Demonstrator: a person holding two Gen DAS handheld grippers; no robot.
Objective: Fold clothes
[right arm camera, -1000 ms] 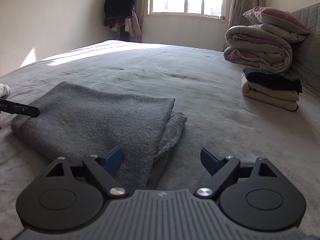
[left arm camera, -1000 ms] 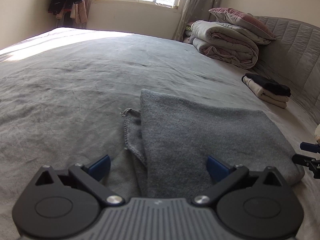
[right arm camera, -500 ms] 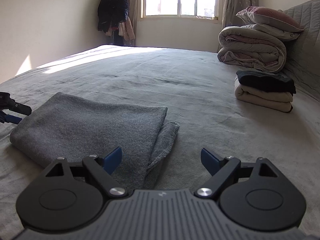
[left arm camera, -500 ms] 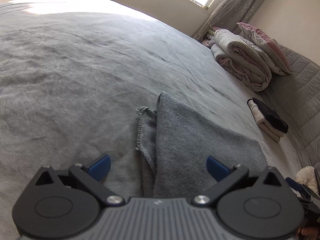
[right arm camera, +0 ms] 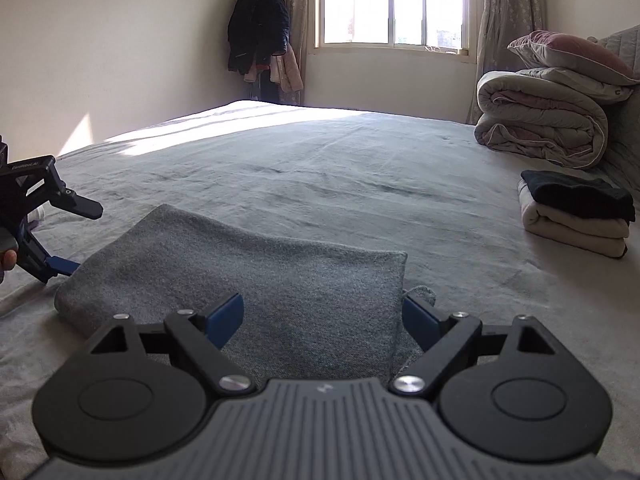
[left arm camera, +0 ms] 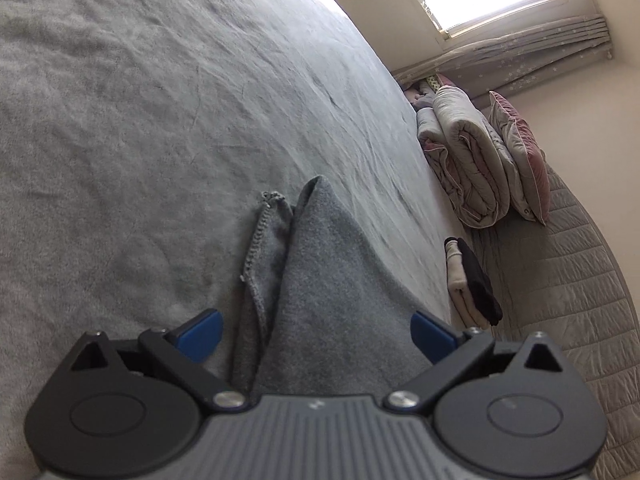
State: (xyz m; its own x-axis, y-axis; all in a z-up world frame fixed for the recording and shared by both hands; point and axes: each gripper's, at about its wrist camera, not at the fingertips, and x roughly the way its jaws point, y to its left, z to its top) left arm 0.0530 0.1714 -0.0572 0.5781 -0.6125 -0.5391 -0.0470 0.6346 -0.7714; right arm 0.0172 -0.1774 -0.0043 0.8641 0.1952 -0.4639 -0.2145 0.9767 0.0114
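Observation:
A folded grey knit garment (left arm camera: 332,280) lies flat on the grey bed (left arm camera: 140,120); a loose hemmed layer sticks out along one side. My left gripper (left arm camera: 316,334) is open and rolled sideways, low at one end of the garment, its blue pads either side of the fold edge. In the right wrist view the garment (right arm camera: 260,272) fills the near centre. My right gripper (right arm camera: 322,320) is open and straddles the garment's right corner. The left gripper (right arm camera: 78,238) shows at the garment's far left end, one finger above the other. Neither gripper holds cloth.
A stack of folded clothes (right arm camera: 576,212), black on cream, sits at the right near the quilted headboard (left arm camera: 580,280). A rolled duvet with a pink pillow (right arm camera: 540,128) lies behind it. Dark clothes (right arm camera: 260,40) hang in the far corner by the window.
The left gripper has rolled onto its side and dropped close to the garment's end. The right gripper has come forward over the garment's right corner. The garment has not moved.

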